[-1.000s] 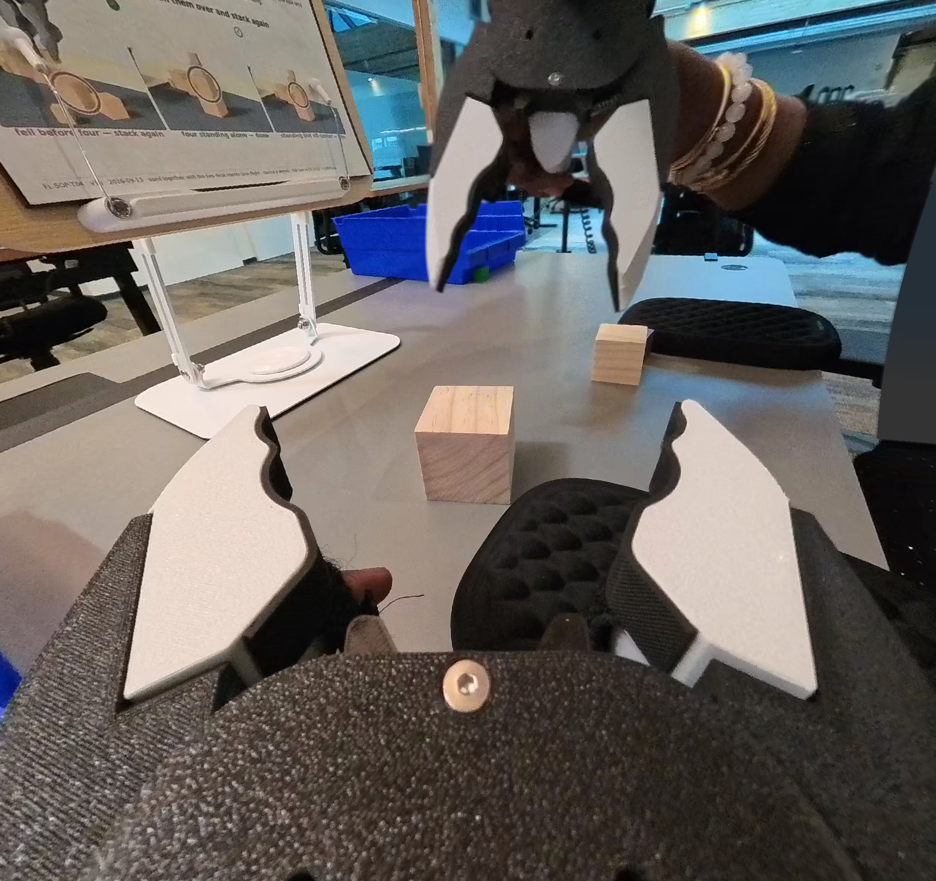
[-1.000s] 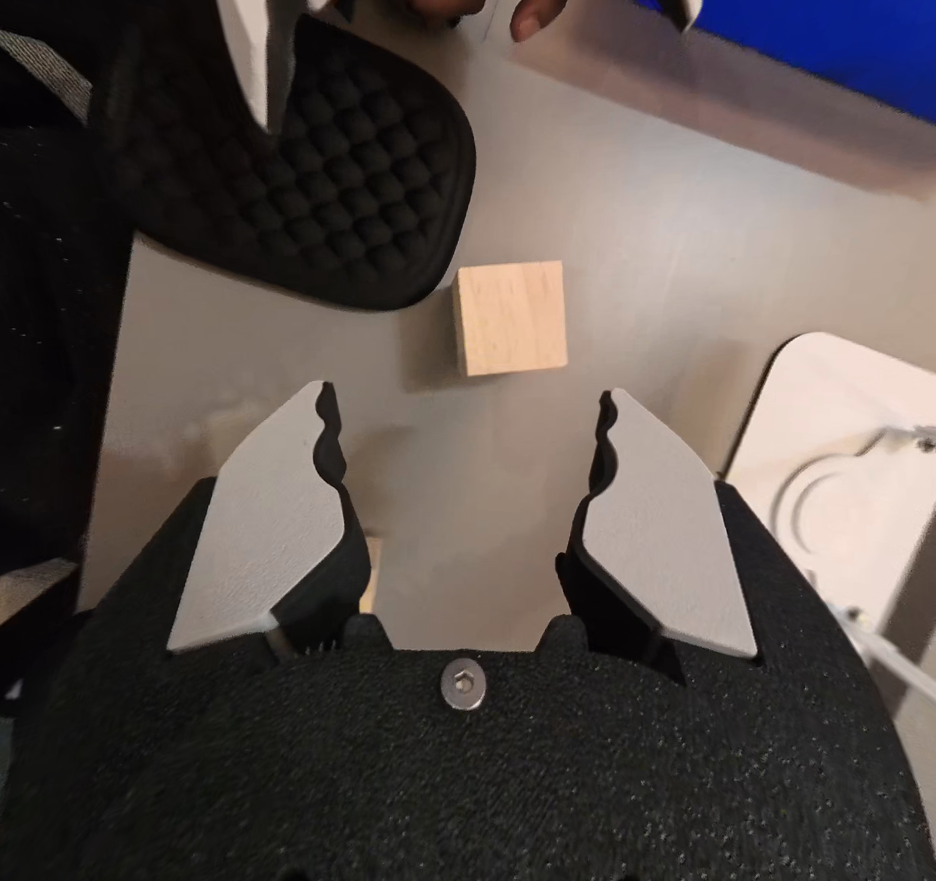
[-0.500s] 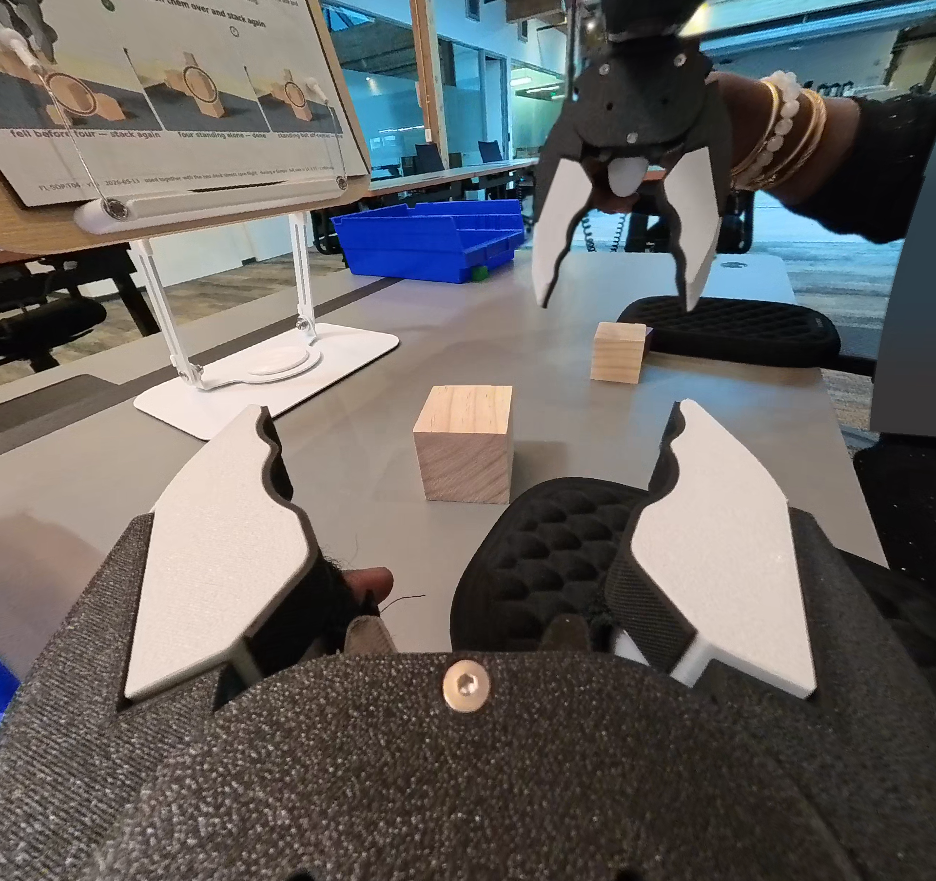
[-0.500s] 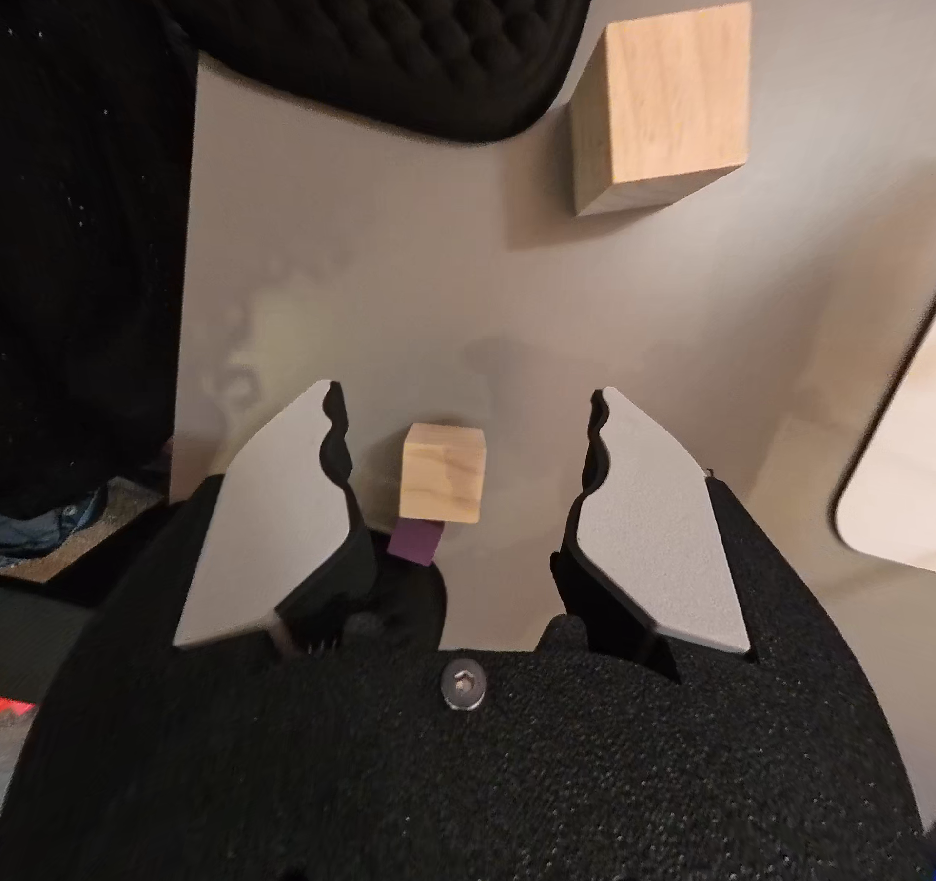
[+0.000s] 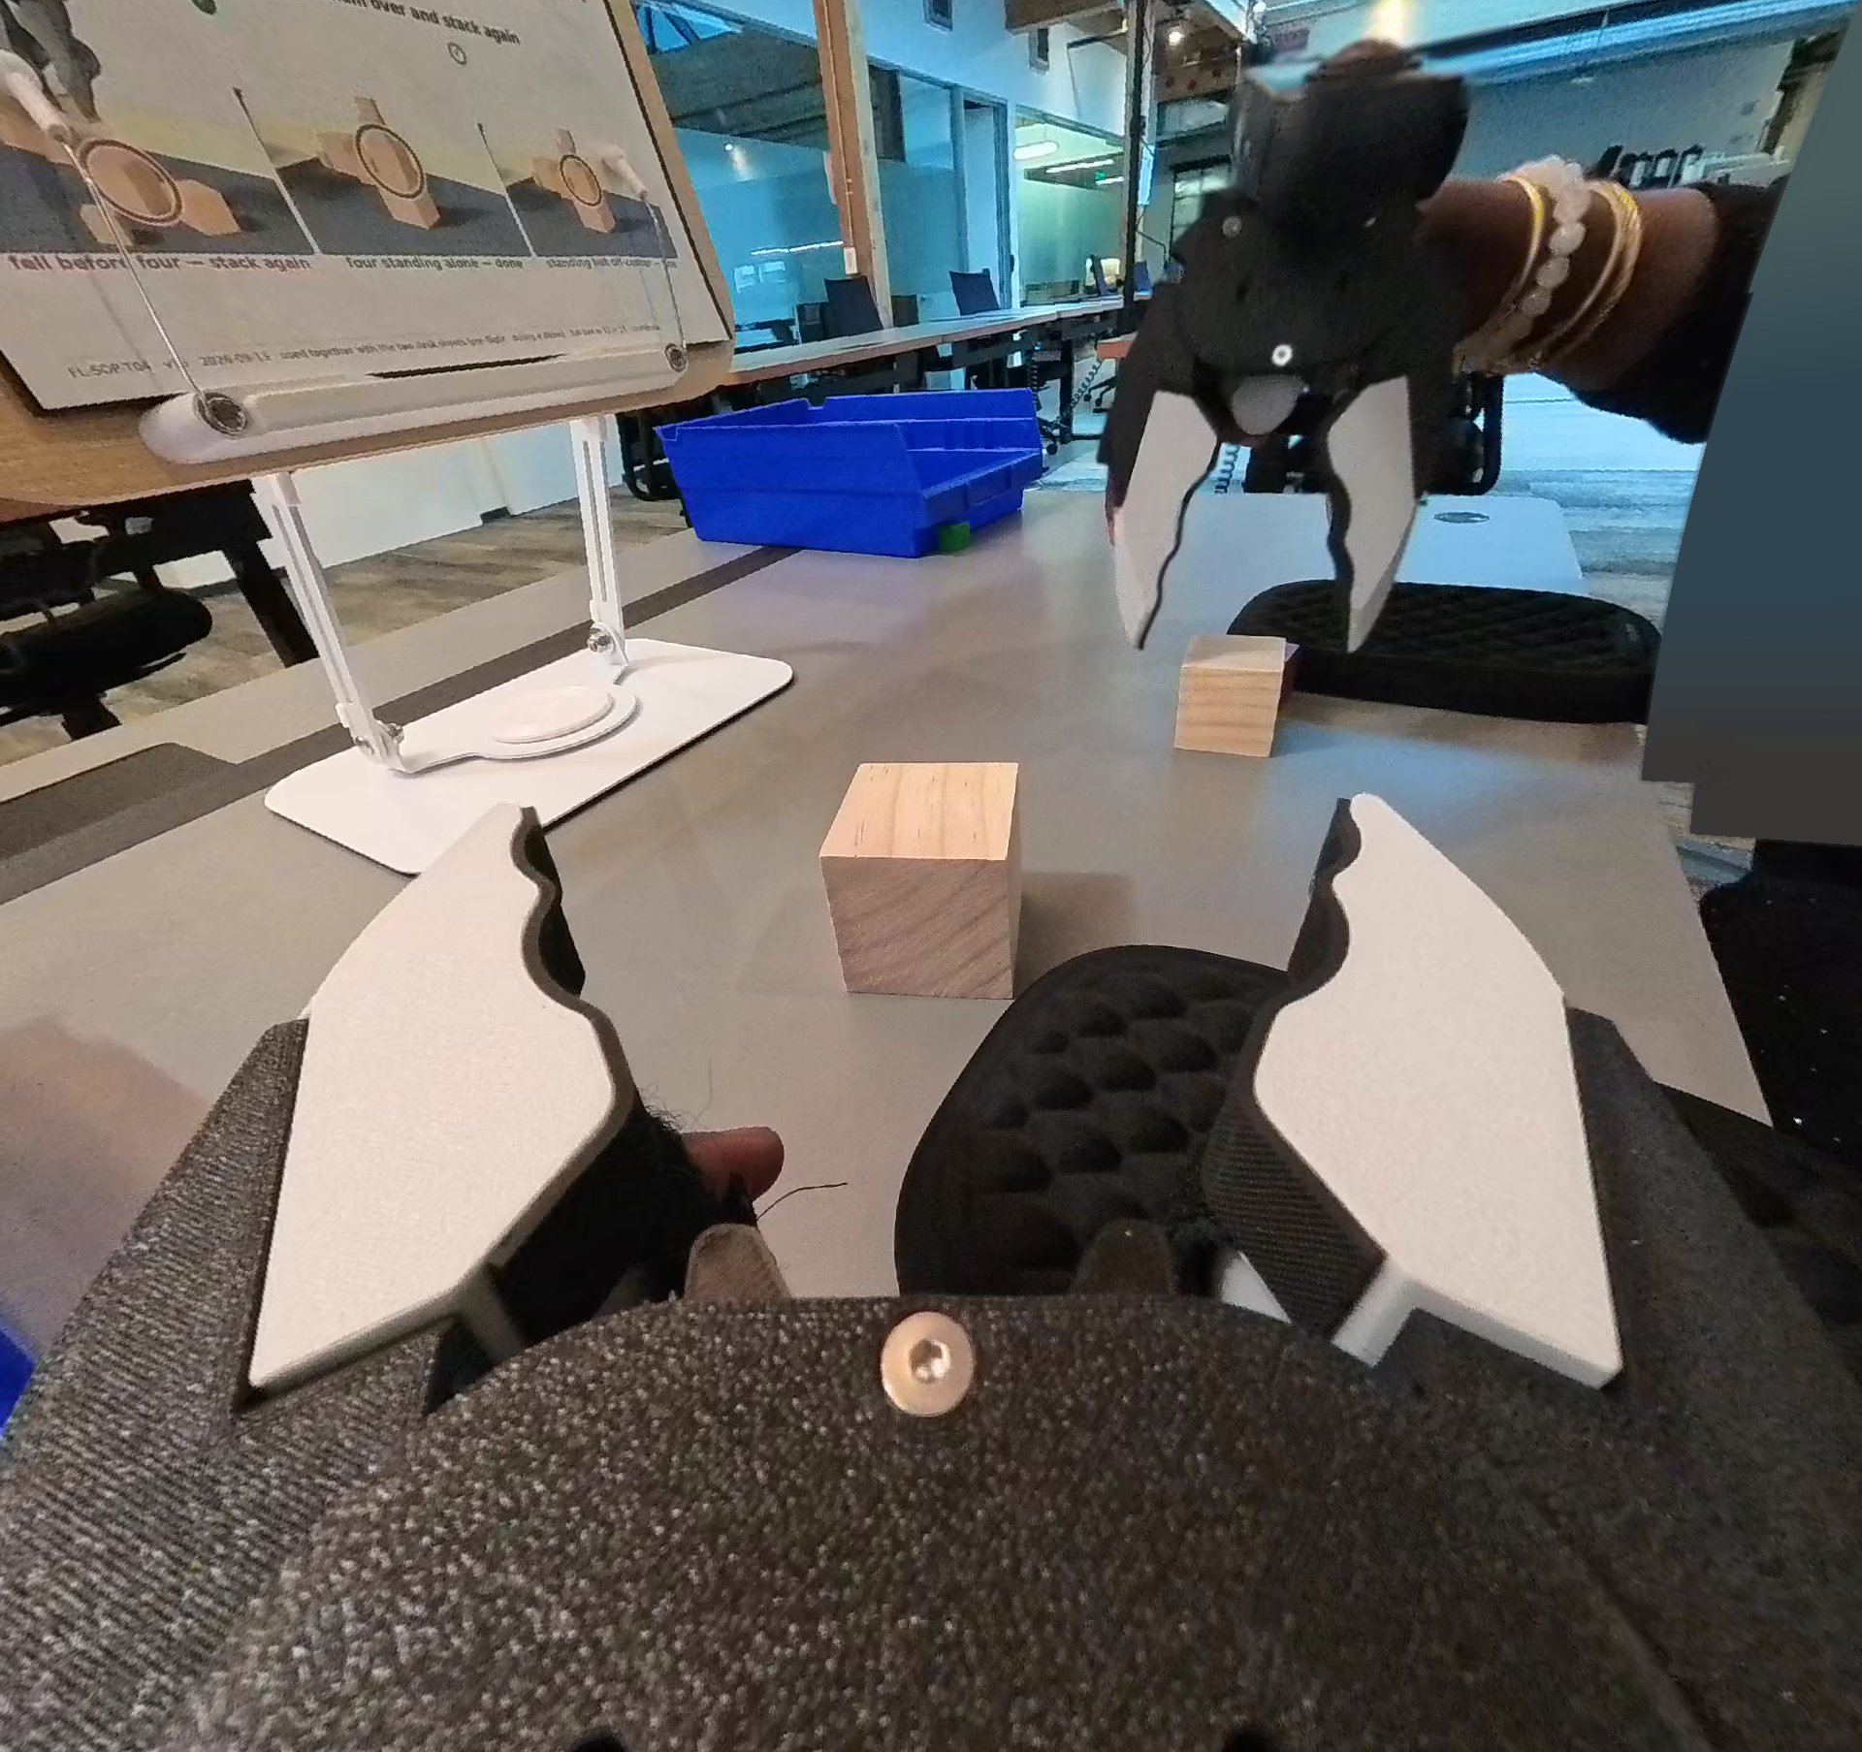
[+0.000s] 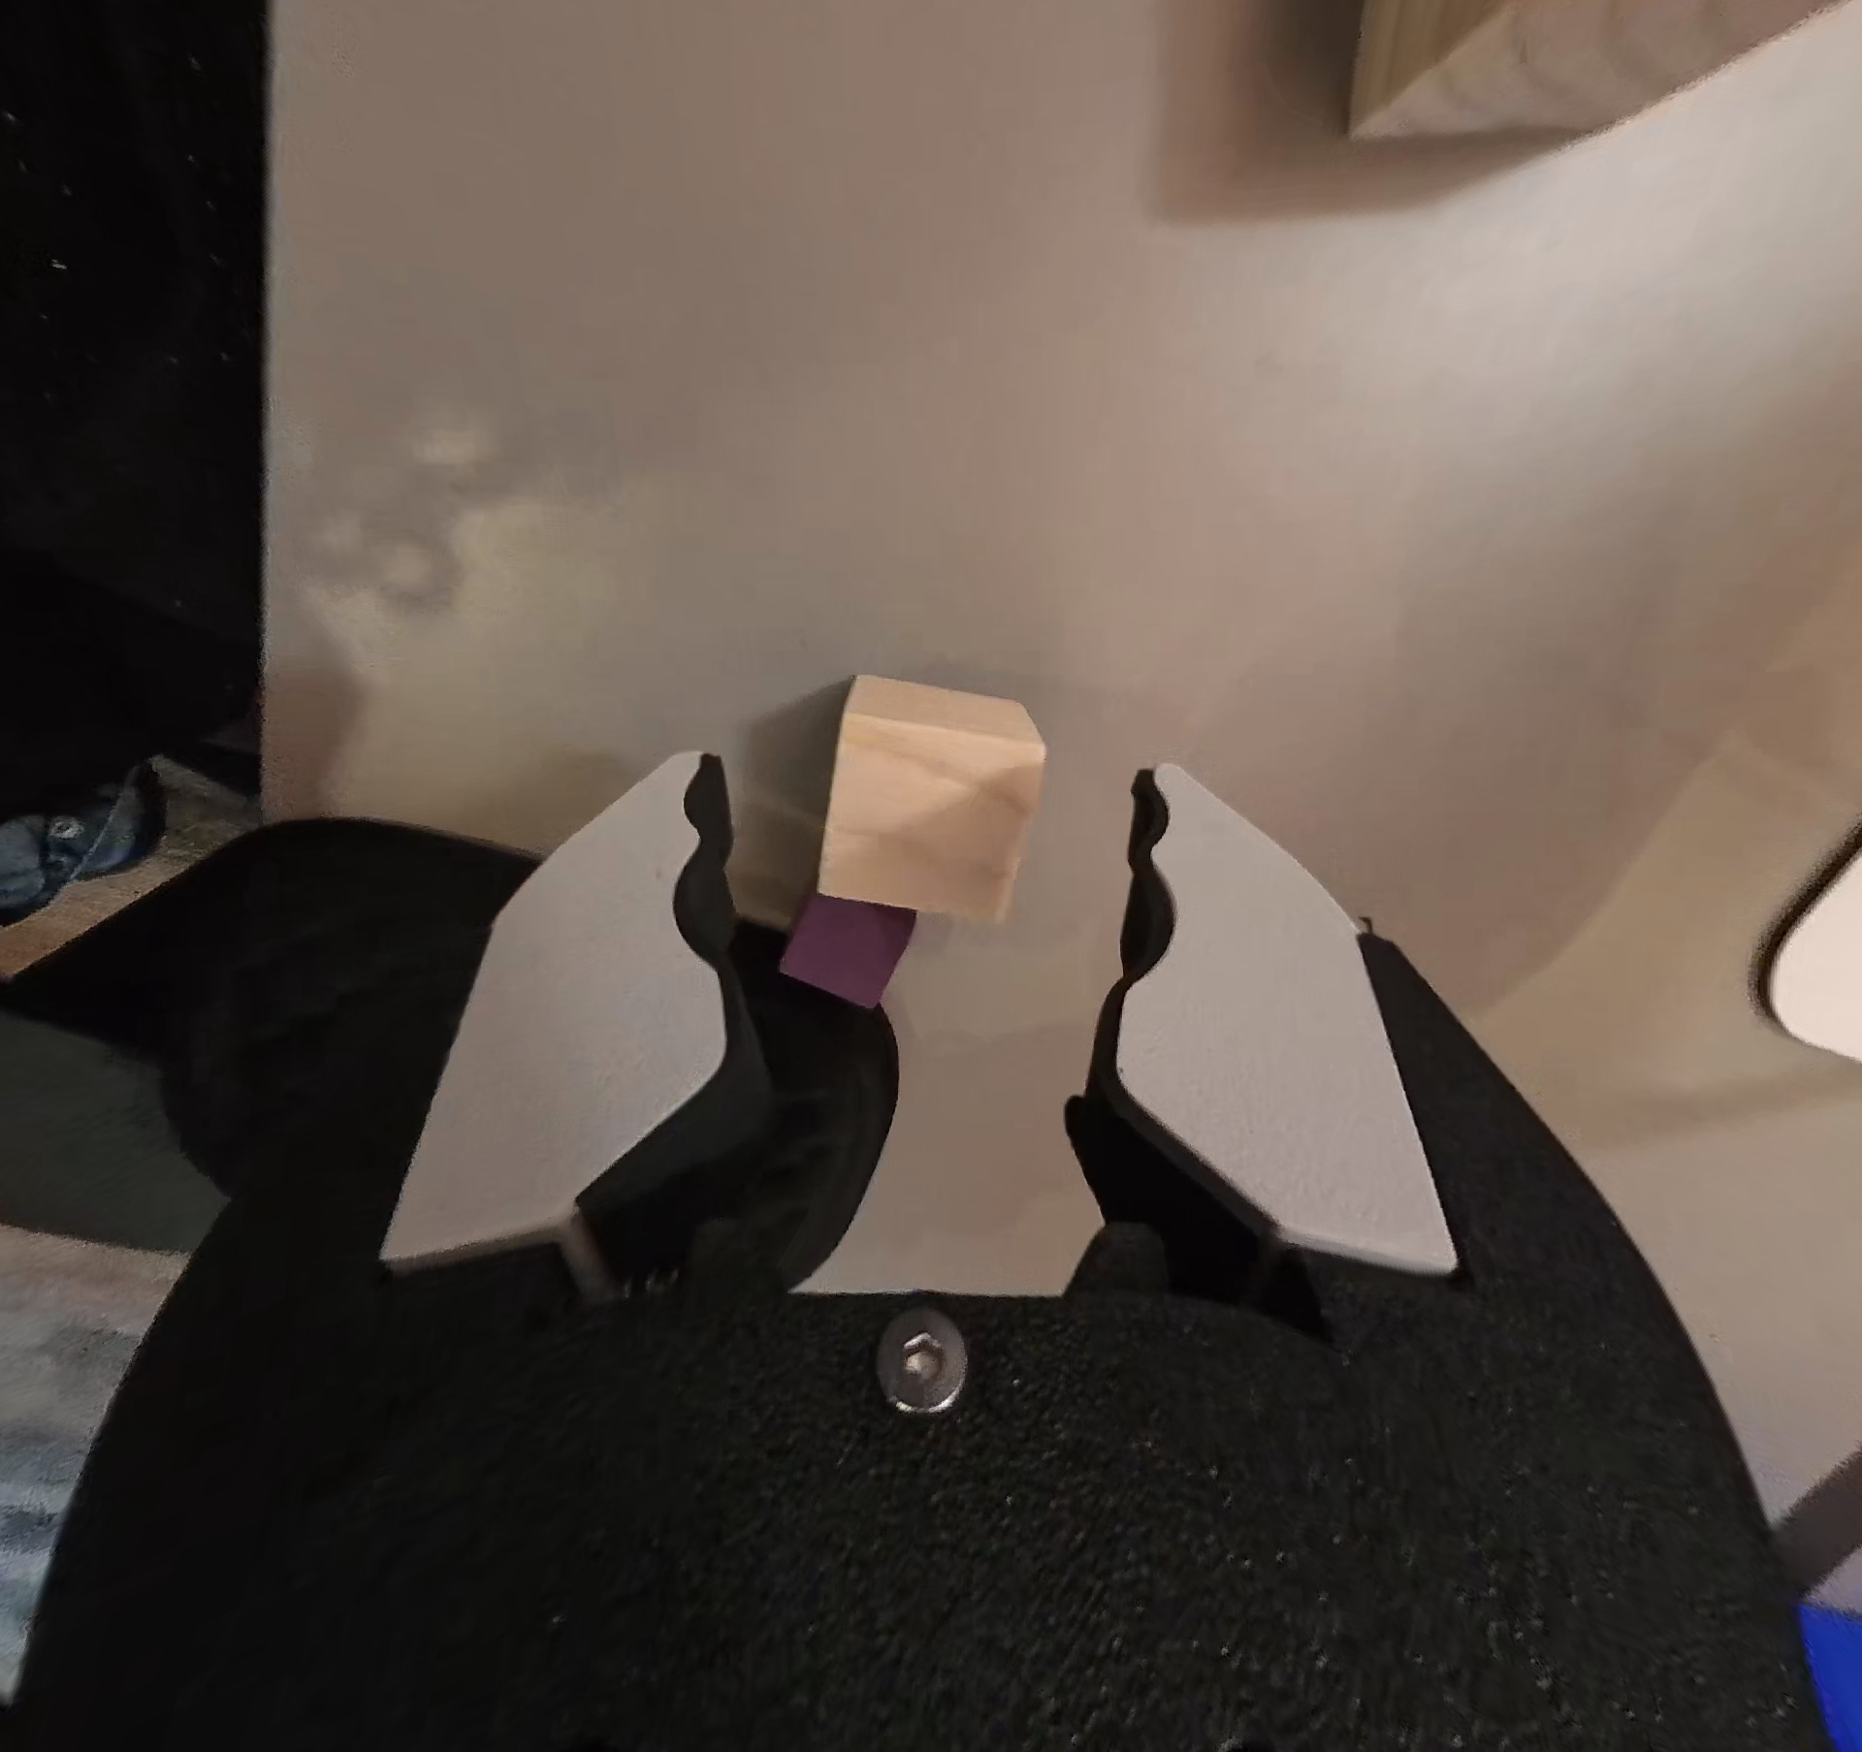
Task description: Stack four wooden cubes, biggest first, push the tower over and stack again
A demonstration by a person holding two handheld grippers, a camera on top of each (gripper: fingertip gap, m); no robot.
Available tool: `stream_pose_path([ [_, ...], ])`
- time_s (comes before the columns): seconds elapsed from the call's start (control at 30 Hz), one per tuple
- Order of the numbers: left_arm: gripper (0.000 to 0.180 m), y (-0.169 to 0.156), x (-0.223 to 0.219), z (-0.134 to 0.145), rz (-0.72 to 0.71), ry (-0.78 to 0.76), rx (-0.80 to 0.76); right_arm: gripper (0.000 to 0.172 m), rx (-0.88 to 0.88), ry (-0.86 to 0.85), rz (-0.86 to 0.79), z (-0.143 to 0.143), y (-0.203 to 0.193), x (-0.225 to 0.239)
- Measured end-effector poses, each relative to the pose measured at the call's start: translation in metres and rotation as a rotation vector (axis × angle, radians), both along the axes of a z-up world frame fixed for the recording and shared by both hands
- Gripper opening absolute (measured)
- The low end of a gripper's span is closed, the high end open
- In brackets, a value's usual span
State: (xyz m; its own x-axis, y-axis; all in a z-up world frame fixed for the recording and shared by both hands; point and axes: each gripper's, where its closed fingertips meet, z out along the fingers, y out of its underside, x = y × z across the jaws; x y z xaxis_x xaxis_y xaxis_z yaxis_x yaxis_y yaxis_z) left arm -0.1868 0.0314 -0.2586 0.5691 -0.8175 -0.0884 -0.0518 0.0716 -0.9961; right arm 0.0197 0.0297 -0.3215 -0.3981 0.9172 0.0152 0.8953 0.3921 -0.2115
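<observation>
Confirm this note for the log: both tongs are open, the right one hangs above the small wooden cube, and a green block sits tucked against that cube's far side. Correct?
One detail is wrong: the block tucked against the small wooden cube is purple, not green, as the right wrist view shows. The rest holds: the left tongs and the right tongs are open, the right one hanging above that cube.

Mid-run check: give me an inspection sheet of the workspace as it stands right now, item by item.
Surface: grey table, bare between items.
Job's things: large wooden cube near the left gripper; small wooden cube with a purple block against it.
Clutter: two black padded rests; white document stand with a sheet.
Grippers: left gripper open wide, holding nothing; right gripper open, above the small cube, not touching.
Cables: nothing seen.
Surroundings: blue bin, green block, office desks behind.
</observation>
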Motion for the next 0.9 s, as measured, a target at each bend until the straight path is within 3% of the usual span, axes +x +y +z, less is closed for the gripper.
stream_pose_path([
  [0.17, 0.139, 0.000, 0.000, 0.000, -0.007, -0.007, -0.005, 0.069, 0.044, -0.028, -0.115, -0.015, 0.006, 0.010],
  [0.23, 0.139, 0.000, 0.000, 0.000, -0.007, -0.004, -0.003, 0.058, 0.048, -0.069, -0.135, -0.025, 0.004, 0.016],
  [0.27, 0.139, 0.000, 0.000, 0.000, -0.006, -0.002, -0.002, 0.046, 0.070, -0.085, -0.140, -0.028, 0.007, 0.019],
  [0.3, 0.140, 0.000, 0.000, 0.000, -0.005, -0.001, -0.002, 0.045, 0.085, -0.080, -0.145, -0.028, 0.009, 0.018],
  [0.67, 0.140, 0.000, 0.000, 0.000, -0.005, -0.003, 0.000, 0.045, 0.062, 0.098, -0.054, 0.042, 0.019, -0.067],
  [0.9, 0.140, -0.001, 0.001, -0.001, -0.008, 0.006, 0.001, 0.045, 0.075, 0.101, 0.032, 0.046, 0.033, -0.134],
])
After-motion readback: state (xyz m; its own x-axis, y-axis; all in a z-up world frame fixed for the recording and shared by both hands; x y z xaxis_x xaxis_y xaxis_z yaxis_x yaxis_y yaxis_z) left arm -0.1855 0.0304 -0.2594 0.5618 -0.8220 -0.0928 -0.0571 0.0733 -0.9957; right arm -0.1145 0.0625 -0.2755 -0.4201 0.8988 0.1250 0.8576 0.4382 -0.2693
